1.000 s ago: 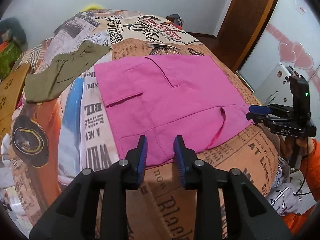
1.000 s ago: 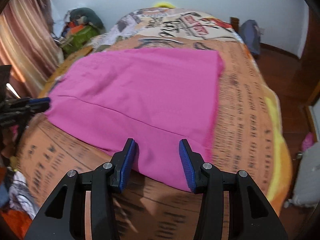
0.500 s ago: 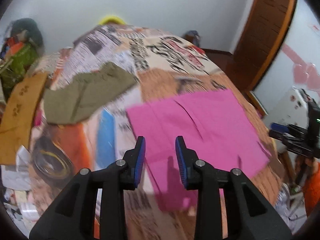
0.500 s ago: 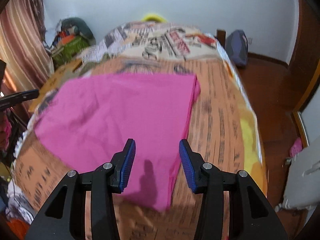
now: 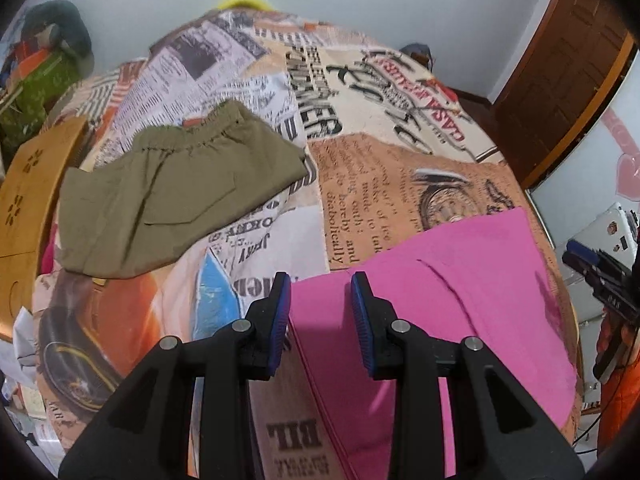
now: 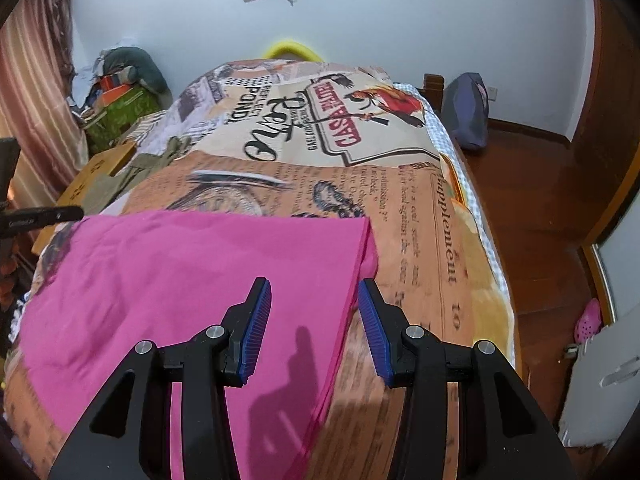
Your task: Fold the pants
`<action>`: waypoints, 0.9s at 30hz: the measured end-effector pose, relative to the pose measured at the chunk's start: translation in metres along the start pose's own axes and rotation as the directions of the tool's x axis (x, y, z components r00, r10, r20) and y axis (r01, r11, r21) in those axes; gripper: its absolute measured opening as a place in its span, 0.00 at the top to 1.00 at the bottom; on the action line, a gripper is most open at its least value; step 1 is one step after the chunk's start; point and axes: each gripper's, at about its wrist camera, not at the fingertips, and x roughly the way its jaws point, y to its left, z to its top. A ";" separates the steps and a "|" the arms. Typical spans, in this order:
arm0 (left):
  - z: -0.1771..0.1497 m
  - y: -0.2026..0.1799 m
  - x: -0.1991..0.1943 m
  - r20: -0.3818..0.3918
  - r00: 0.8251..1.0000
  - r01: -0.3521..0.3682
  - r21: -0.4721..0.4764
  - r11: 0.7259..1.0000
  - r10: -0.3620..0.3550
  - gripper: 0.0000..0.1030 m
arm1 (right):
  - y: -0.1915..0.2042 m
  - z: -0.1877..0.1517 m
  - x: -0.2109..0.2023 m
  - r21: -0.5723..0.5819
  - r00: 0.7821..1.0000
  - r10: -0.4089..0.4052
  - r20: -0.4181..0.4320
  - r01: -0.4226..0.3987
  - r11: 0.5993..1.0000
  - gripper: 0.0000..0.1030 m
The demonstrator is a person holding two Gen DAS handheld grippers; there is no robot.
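Observation:
The pink pants [image 5: 448,304] lie folded flat on the bed, also in the right wrist view [image 6: 192,280]. My left gripper [image 5: 320,312] is open and empty, hovering over the pants' left edge. My right gripper [image 6: 314,320] is open and empty, hovering over their right edge, which runs between its fingers. The right gripper also shows at the right of the left wrist view [image 5: 592,268], and the left gripper's tip at the left of the right wrist view [image 6: 40,216].
An olive-green folded garment [image 5: 176,196] lies on the newspaper-print bedspread [image 5: 360,128] at the far left. A wooden board [image 5: 28,200] is beside the bed's left side. A wooden floor [image 6: 532,208] and a blue bag [image 6: 468,112] lie to the right.
Both grippers have risen and moved forward over the pants, from the near hem toward the side edges. The view now takes in more of the bed. Both stay open.

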 end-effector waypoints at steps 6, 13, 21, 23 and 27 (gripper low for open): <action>-0.004 0.001 0.023 -0.030 0.999 -0.037 0.017 0.999 0.037 0.48 | -0.011 0.011 0.032 0.000 0.999 -0.013 -0.035 0.013 1.000 0.60; -0.011 0.013 0.024 -0.025 1.000 -0.005 -0.038 0.999 0.004 0.45 | -0.018 0.020 0.060 0.004 0.998 0.013 -0.059 -0.013 1.000 0.60; -0.014 0.009 0.025 -0.025 0.999 0.025 -0.082 0.996 -0.027 0.67 | -0.007 0.019 0.069 -0.024 0.997 0.059 -0.056 -0.060 0.998 0.91; -0.014 0.000 0.022 -0.008 1.000 -0.030 -0.046 0.999 0.030 0.80 | -0.004 0.020 0.071 -0.044 0.998 0.041 -0.048 -0.043 0.998 0.92; -0.018 -0.008 0.019 0.033 0.995 -0.097 -0.003 0.995 0.098 0.83 | 0.001 0.021 0.067 -0.099 1.000 -0.025 -0.005 0.024 0.995 0.95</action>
